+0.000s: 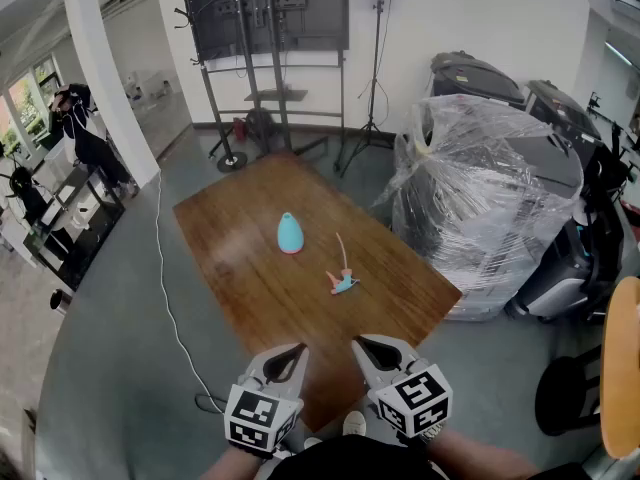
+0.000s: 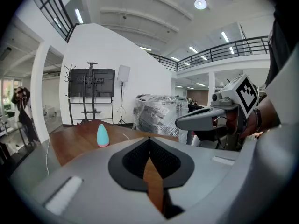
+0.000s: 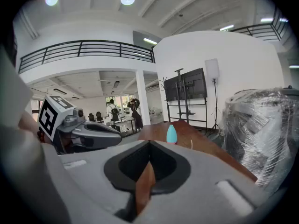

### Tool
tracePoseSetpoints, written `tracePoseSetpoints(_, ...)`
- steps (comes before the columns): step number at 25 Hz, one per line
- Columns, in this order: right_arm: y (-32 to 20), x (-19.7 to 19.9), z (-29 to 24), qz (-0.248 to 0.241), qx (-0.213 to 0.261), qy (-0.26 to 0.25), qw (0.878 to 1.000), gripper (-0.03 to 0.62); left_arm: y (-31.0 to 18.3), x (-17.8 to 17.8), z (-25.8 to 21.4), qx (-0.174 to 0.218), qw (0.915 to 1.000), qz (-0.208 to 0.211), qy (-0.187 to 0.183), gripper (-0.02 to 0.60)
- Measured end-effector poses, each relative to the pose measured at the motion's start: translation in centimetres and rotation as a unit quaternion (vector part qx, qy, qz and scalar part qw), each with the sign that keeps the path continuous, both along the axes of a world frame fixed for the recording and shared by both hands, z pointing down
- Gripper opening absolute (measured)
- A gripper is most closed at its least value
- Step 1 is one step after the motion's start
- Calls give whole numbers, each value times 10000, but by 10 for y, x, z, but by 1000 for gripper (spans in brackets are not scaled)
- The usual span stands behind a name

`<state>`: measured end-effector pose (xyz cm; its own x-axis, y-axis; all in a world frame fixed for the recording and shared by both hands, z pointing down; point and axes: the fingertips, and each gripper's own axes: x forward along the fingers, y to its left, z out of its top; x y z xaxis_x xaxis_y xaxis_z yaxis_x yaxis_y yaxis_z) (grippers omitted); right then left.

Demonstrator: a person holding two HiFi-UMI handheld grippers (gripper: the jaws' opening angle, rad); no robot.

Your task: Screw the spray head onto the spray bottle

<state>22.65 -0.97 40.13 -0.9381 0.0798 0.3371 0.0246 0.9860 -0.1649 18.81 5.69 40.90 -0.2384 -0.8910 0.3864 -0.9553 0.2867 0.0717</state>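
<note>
Hovering at the near edge of the wooden table (image 1: 240, 288), I had my left gripper (image 1: 290, 356) and right gripper (image 1: 368, 350) side by side, jaws closed tight on both, nothing held. Teal spray bottle (image 1: 290, 233) stood upright near the table's middle. Spray head (image 1: 342, 282) lay on its side nearer me and rightward, apart from the bottle, both well clear of my claws.
</note>
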Motion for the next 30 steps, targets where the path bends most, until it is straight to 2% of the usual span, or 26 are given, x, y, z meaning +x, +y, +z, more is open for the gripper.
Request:
tracePoseSetpoints(4, -33, -5, 4, 26, -38, -6, 10000, -9, -31, -3, 6, -133, 9999, 92, -12, 15)
tracePoseSetpoints(9, -48, -5, 15, 181, -159, 70, 9997, -9, -50, -12, 18, -383, 9987, 331, -18, 29)
tracePoseSetpoints(17, -61, -5, 43, 980, -276, 366, 9941, -9, -73, -39, 52, -668, 9914, 1128, 21, 64)
tracePoseSetpoints(23, -51, -20, 61, 1760, -271, 705, 9815, -9, -88, -73, 85, -815, 9766, 1991, -52, 77)
tracePoseSetpoints(27, -44, -25, 71, 2323, -227, 905, 9682, -9, -99, -86, 101, -888, 9605, 2638, -15, 83)
tracePoseSetpoints(30, -40, -27, 71, 2661, -299, 950, 9588, -9, -104, -95, 108, -963, 9514, 2925, -72, 86)
